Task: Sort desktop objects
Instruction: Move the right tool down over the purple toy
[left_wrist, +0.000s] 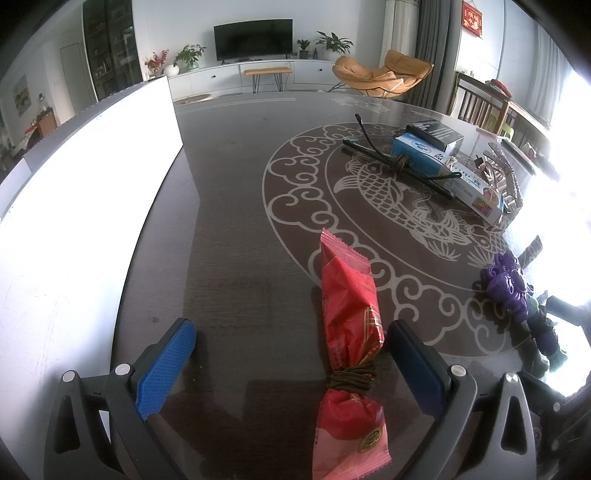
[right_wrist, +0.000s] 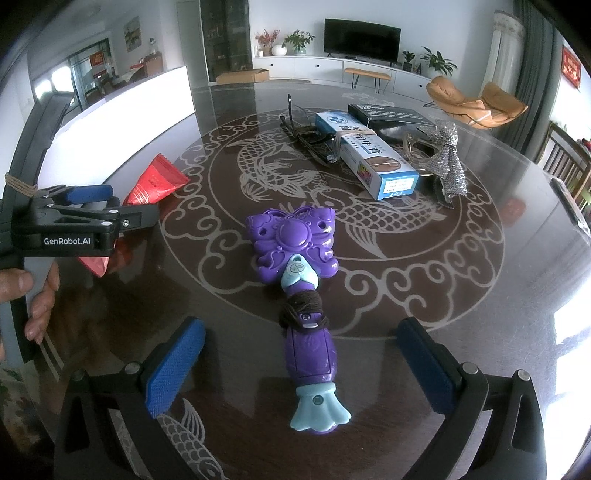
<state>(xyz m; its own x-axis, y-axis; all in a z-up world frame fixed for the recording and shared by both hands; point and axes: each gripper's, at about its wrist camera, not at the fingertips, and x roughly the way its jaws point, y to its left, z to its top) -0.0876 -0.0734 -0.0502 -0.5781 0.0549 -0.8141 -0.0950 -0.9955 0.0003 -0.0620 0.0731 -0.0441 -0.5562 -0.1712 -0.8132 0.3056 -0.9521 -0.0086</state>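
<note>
Two hand-held grippers stand wide open, touching nothing. Right hand-held gripper (right_wrist: 301, 363) straddles a glossy purple plastic butterfly wand (right_wrist: 299, 280), cord-wrapped; left hand-held gripper (left_wrist: 291, 363) straddles a crinkled red foil packet (left_wrist: 349, 332) on the dark patterned tabletop (right_wrist: 443, 280).

Black grippers (right_wrist: 301, 363), blue pads (right_wrist: 173, 369), "GenRobot.AI" marking

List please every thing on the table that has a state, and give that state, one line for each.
left gripper: jaws open, astride the snack packet
right gripper: jaws open, astride the toy's handle
red snack packet: sealed, lying flat, cord-wrapped
purple butterfly toy: lying flat, not gripped
blue box: closed, lying on its side
</note>
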